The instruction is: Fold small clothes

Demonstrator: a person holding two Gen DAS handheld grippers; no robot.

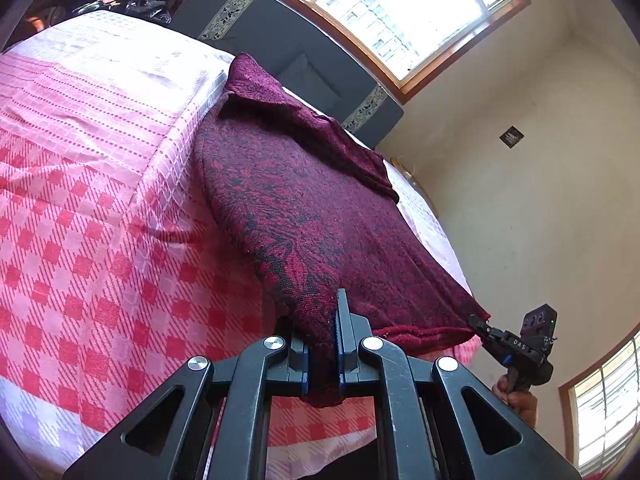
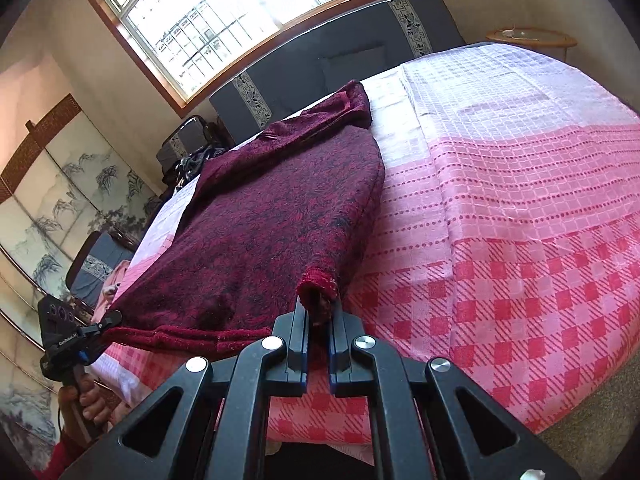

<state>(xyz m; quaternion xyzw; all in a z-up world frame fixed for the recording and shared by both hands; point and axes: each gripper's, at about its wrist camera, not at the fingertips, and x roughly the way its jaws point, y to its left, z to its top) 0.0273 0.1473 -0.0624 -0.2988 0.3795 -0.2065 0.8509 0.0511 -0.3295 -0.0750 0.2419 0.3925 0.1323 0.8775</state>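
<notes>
Bedspread (image 1: 100, 200) bears sweater (image 1: 304, 200), lengthwise toward headboard (image 1: 280, 40).

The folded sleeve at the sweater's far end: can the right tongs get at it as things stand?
Probably not yet. The right tongs are shut on the sweater's near hem corner, and the sleeve lies at the garment's far end. Nothing blocks the path, but they would have to release first.

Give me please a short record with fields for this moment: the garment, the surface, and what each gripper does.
garment: dark red patterned sweater, spread flat, sleeves folded in
surface: bed with pink checked cover
left gripper: fingers shut on one hem corner
right gripper: fingers shut on the other hem corner
hem: stretched between both grippers
</notes>
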